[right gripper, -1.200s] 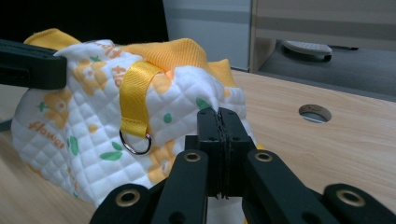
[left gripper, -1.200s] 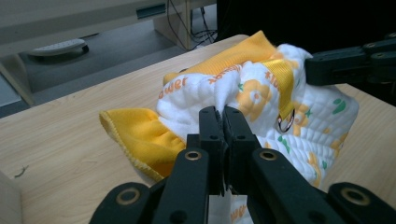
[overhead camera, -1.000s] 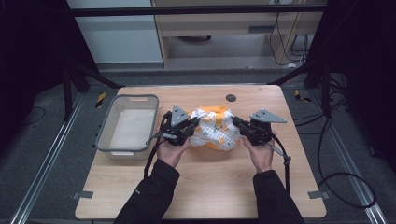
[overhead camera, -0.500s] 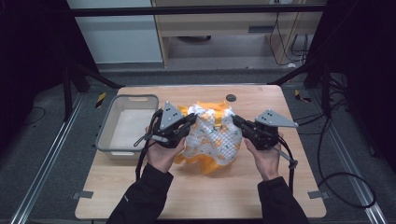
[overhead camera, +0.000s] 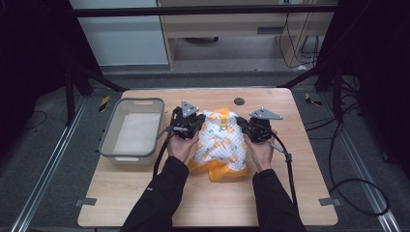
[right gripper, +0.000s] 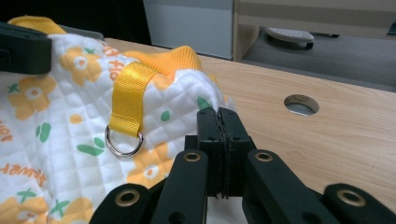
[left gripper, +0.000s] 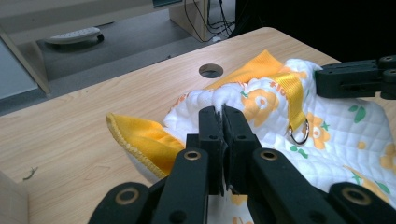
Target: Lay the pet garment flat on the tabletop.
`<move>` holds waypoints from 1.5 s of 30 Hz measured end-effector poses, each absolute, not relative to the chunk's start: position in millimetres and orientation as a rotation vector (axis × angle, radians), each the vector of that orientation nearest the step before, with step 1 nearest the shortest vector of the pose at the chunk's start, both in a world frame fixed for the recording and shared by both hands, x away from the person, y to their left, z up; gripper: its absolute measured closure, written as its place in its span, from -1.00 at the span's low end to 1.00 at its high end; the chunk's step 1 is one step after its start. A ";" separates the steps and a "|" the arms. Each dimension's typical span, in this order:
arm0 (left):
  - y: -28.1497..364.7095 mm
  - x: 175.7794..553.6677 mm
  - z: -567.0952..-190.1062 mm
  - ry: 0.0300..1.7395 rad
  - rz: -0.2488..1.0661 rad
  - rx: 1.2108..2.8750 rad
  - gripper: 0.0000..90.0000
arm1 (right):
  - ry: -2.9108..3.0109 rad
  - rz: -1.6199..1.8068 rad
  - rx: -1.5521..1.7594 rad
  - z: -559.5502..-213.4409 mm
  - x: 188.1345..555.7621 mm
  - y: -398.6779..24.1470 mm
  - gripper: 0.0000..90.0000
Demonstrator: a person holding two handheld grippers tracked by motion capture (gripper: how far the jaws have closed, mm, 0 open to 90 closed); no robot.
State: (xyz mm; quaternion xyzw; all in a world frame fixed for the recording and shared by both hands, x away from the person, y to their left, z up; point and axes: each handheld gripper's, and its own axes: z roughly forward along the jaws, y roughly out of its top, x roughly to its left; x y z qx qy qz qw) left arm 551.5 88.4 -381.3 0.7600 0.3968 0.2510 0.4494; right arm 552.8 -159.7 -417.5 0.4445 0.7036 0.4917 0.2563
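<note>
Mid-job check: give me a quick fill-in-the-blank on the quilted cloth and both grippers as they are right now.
1. The left gripper and the right gripper are each shut on the white quilted cloth with orange flowers, whose lining is ____.
2. The yellow ribbon strap ends in a metal ____.
3. The grey plastic bin sits on the person's ____ of the cloth.

Missing words: orange; ring; left

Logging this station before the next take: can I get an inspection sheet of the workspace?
Surface: wooden table, round hole near far edge.
Job's things: quilted flower-print cloth with orange lining, yellow strap and metal ring; grey bin left of it.
Clutter: nothing seen.
Grippers: left gripper and right gripper each shut on the cloth's far edge.
Cables: one trails from each gripper.
Surroundings: dark floor, floor cables, cabinets beyond.
</note>
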 end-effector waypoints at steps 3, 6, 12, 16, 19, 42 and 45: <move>87.0 557.0 -386.1 0.996 0.617 1.856 0.94 | 1.894 1.333 1.225 -419.9 557.4 -160.6 0.97; 85.0 564.0 -391.5 1.015 0.613 1.837 0.94 | 1.887 1.320 1.250 -425.0 564.3 -160.8 0.97; 78.4 579.8 -408.2 1.047 0.603 1.851 0.94 | 1.894 1.246 1.298 -439.9 579.6 -159.7 0.97; 73.4 587.7 -417.6 1.070 0.625 1.891 0.90 | 1.906 1.173 1.333 -450.7 587.3 -156.6 0.96; 74.4 591.6 -419.6 1.083 0.632 1.878 0.57 | 1.915 1.079 1.338 -454.5 590.5 -154.4 0.83; 134.3 507.1 -367.4 0.919 0.601 1.835 0.17 | 1.954 1.208 1.189 -390.2 514.9 -189.2 0.39; 142.8 492.4 -373.5 0.900 0.584 1.855 0.20 | 1.968 1.225 1.185 -392.3 500.2 -196.8 0.36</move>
